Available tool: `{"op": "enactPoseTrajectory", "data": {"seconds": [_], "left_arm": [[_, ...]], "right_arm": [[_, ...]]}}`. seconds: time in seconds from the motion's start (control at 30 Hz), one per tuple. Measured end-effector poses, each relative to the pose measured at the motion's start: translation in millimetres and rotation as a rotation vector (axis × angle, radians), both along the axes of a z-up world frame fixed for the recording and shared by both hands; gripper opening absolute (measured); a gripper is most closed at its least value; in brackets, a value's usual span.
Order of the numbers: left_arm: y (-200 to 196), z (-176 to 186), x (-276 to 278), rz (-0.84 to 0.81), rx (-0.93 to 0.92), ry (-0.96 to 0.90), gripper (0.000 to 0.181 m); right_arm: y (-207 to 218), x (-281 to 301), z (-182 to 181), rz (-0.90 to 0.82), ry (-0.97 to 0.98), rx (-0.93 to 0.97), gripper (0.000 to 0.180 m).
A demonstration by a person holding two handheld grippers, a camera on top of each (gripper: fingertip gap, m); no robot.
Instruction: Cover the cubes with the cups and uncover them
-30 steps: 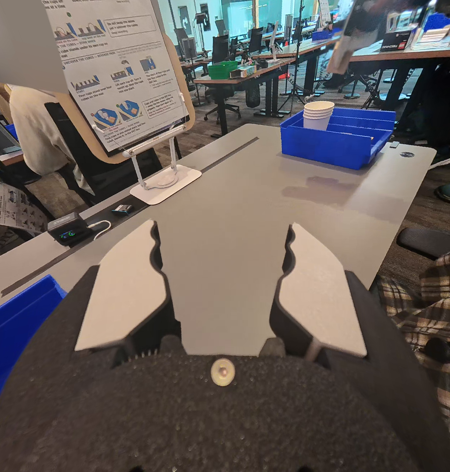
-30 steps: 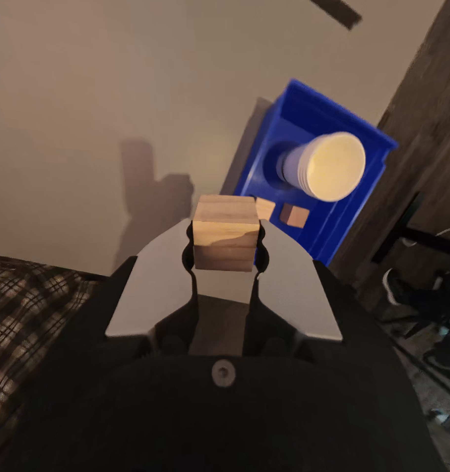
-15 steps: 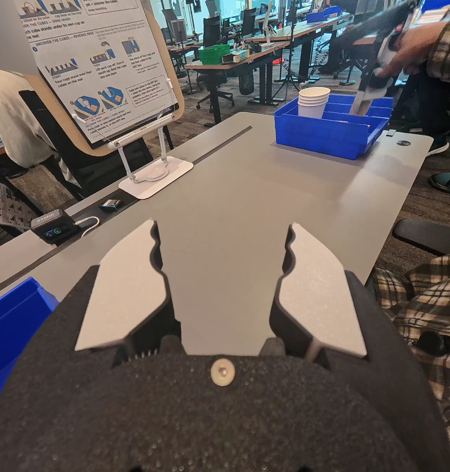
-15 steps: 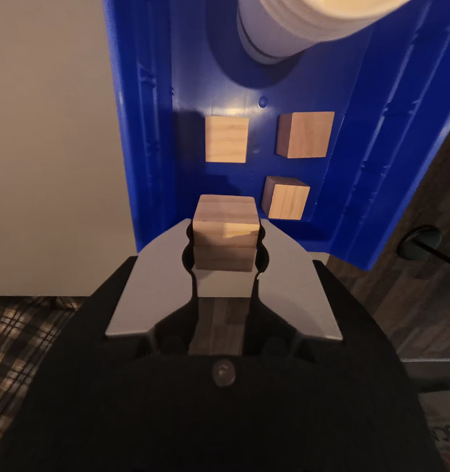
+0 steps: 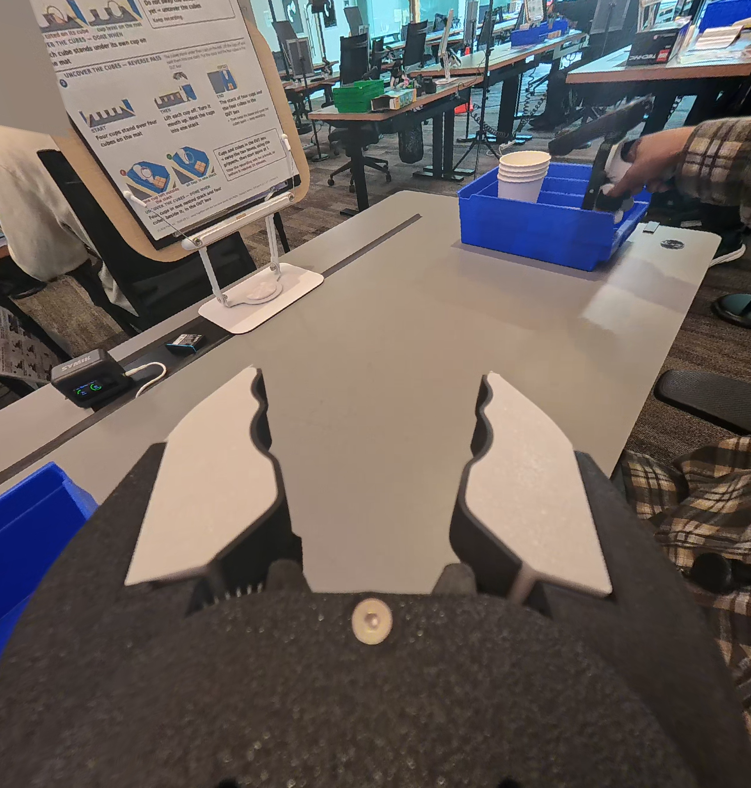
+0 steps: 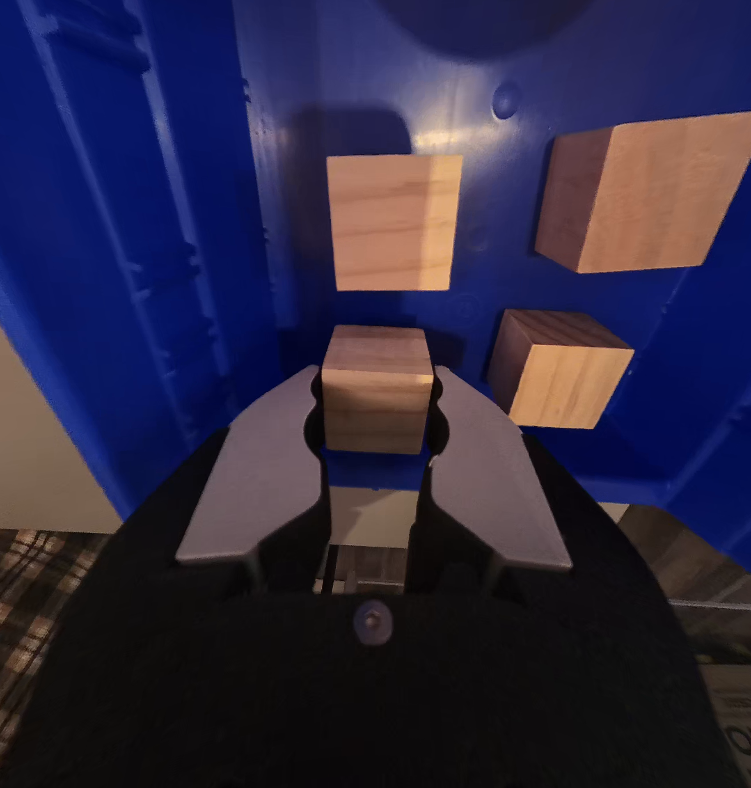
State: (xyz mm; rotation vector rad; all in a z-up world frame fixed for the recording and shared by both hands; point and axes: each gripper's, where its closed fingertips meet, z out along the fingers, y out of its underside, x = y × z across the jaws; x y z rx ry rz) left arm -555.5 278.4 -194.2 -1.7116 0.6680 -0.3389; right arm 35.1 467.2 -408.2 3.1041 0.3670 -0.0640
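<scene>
My right gripper [image 6: 376, 386] is shut on a wooden cube [image 6: 376, 383] and holds it low inside the blue bin [image 6: 152, 213]. Three more wooden cubes lie on the bin floor: one straight ahead [image 6: 393, 221], one at the far right [image 6: 646, 196], one at the near right [image 6: 561, 371]. In the left wrist view the right gripper [image 5: 599, 187] reaches down into the blue bin [image 5: 536, 230] at the table's far right, beside a stack of white paper cups [image 5: 523, 177]. My left gripper [image 5: 371, 392] is open and empty above the grey table [image 5: 386, 320].
An instruction board on a white stand [image 5: 169, 115] stands at the table's far left. A small black device with a cable [image 5: 90, 377] lies by the table's slot. Another blue bin [image 5: 20, 524] shows at the near left. A chair armrest [image 5: 715, 398] sits off the table's right edge.
My right gripper has carried the cube from above the table to over the bin and lowered it close to the bin floor. My left gripper has stayed open over the table.
</scene>
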Motion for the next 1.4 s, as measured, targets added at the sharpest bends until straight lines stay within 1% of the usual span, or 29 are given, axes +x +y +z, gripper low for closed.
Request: {"op": "enactPoseTrajectory", "data": {"seconds": [0.2, 0.23, 0.27, 0.33, 0.37, 0.43, 0.53, 0.63, 0.7, 0.77, 0.83, 0.9, 1.1, 1.2, 1.27, 1.33, 1.4], "left_arm": [[0, -1, 3, -0.010, -0.004, 0.001, 0.093], [0, -1, 3, -0.011, -0.005, 0.001, 0.093], [0, -1, 3, -0.012, -0.005, 0.001, 0.093], [0, -1, 4, -0.015, -0.003, -0.003, 0.093], [0, 0, 4, -0.019, -0.002, -0.007, 0.093], [-1, 0, 6, -0.028, -0.003, -0.012, 0.093], [1, -2, 10, -0.037, -0.005, -0.015, 0.092], [3, -5, 17, -0.049, -0.009, -0.017, 0.092], [5, -8, 23, -0.060, -0.023, -0.016, 0.092], [6, -12, 30, -0.068, -0.040, -0.019, 0.092], [6, -17, 38, -0.076, -0.058, -0.027, 0.093], [6, -24, 44, -0.077, -0.078, -0.032, 0.092], [8, -48, 48, -0.044, -0.175, -0.064, 0.092], [9, -53, 49, -0.031, -0.209, -0.061, 0.092], [10, -55, 52, -0.025, -0.224, -0.047, 0.092], [12, -56, 54, -0.024, -0.239, -0.031, 0.092], [13, -57, 57, -0.024, -0.254, -0.015, 0.092]], "right_arm": [[1, 4, -15, 0.011, -0.035, -0.002, 0.045], [3, 4, -15, 0.008, -0.032, 0.008, 0.054], [4, 3, -14, 0.007, -0.032, 0.015, 0.067], [7, 5, -3, 0.008, -0.041, 0.037, 0.082], [8, 7, 6, 0.007, -0.047, 0.050, 0.087], [9, 6, 32, 0.008, -0.023, 0.083, 0.087], [13, 14, 89, 0.013, 0.008, 0.197, 0.085], [12, 37, 144, 0.006, 0.017, 0.295, 0.081], [12, 59, 167, -0.008, 0.010, 0.334, 0.079], [13, 82, 176, -0.027, 0.007, 0.340, 0.075], [15, 101, 172, -0.049, 0.015, 0.322, 0.074], [19, 116, 159, -0.065, 0.025, 0.292, 0.074], [38, 136, 104, -0.054, 0.032, 0.202, 0.075], [43, 147, 79, -0.041, -0.021, 0.148, 0.075], [45, 147, 64, -0.037, -0.011, 0.118, 0.076], [47, 144, 52, -0.029, 0.010, 0.088, 0.072], [48, 140, 42, -0.017, 0.028, 0.061, 0.061]]}}
